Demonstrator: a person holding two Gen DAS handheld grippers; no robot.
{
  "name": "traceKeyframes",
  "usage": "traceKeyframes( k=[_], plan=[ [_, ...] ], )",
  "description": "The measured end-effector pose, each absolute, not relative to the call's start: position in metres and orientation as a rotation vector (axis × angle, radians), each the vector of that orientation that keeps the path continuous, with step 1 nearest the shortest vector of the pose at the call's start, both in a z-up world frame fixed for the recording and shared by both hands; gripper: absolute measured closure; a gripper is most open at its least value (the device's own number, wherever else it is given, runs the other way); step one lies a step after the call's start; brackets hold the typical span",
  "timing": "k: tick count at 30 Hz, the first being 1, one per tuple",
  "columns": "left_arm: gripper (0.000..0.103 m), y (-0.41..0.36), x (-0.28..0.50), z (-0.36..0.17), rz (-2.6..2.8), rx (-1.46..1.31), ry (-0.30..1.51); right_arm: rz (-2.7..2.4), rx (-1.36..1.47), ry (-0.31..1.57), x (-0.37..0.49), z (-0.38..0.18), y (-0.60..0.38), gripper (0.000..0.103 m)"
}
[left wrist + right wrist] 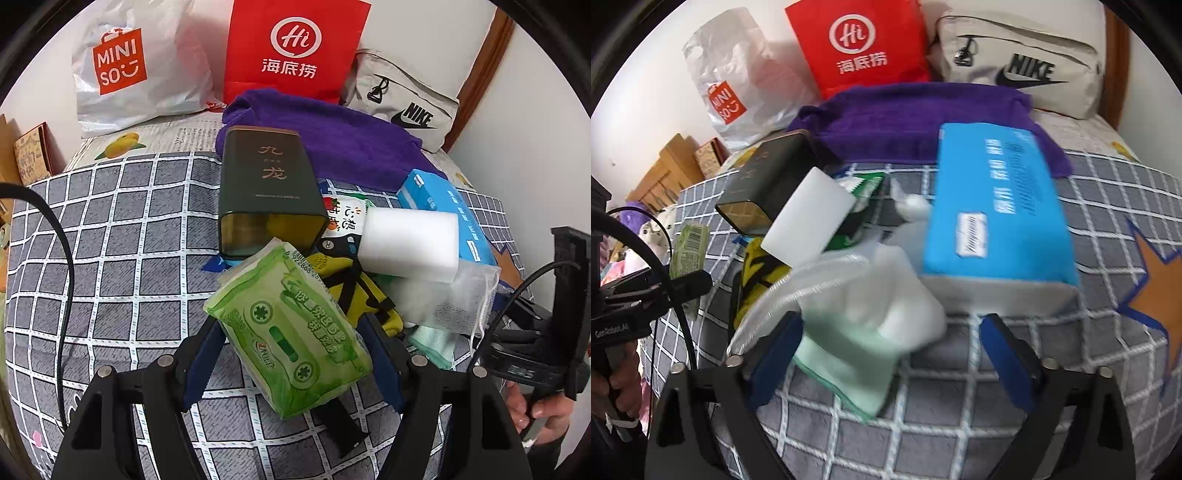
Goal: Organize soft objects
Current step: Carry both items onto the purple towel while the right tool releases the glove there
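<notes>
My left gripper [290, 325] is shut on a green tissue pack [291, 332], held tilted above the checked bedspread [110, 258]. That pack [689, 251] also shows at the left of the right wrist view. My right gripper [892, 321] stands open around a blurred bundle of white padding [886, 299] and pale green cloth [849, 365]. Its left pad [775, 347] is against the cloth and its right pad [1004, 354] is apart from it. A white foam block [408, 243], a blue tissue box [993, 206], a yellow glove [354, 291] and a purple towel [332, 140] lie in the pile.
A dark green tin [266, 192] lies on its side beside the pile. At the bed's head stand a white Miniso bag [136, 66], a red paper bag [291, 51] and a beige Nike bag [406, 103]. A hand [543, 413] holds the right gripper's handle.
</notes>
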State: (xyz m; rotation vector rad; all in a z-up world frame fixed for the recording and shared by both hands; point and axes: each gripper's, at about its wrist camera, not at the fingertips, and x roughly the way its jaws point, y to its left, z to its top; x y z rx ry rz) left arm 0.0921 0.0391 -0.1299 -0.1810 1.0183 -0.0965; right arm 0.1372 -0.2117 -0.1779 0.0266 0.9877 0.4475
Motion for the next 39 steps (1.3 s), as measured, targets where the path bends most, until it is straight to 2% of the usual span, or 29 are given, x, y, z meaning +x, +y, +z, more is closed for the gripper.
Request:
traceKeyframes(
  k=[1,2,3,4,6,8,19,26,39],
  plan=[
    [0.031,0.04,0.092,-0.13,-0.094,-0.183,1.018,0.462,0.025,0.983,0.139,-0.179,-0.209,0.032],
    [0.031,0.041,0.092,-0.13,-0.092,-0.184,1.018,0.482,0.013,0.977,0.142,-0.181,-0.205,0.042],
    [0.031,0.042,0.092,-0.129,-0.089,-0.184,1.019,0.494,-0.003,0.98,0.144,-0.184,-0.201,0.062],
    [0.031,0.043,0.092,-0.129,-0.087,-0.185,1.018,0.497,-0.018,0.984,0.146,-0.187,-0.198,0.072],
    [0.031,0.044,0.091,-0.127,-0.085,-0.187,1.013,0.524,-0.021,0.984,0.146,-0.19,-0.195,0.082],
    [0.031,0.046,0.092,-0.125,-0.083,-0.187,1.01,0.541,-0.011,0.974,0.142,-0.187,-0.198,0.086],
    [0.031,0.05,0.086,-0.101,-0.076,-0.186,0.957,0.524,-0.054,0.892,0.101,-0.135,-0.244,0.087],
    [0.031,0.052,0.083,-0.073,-0.051,-0.159,0.895,0.541,0.024,0.787,0.09,-0.093,-0.275,0.087],
    [0.031,0.084,0.114,-0.055,0.037,-0.138,0.855,0.516,0.03,0.712,0.133,-0.063,-0.267,0.087]
  ],
)
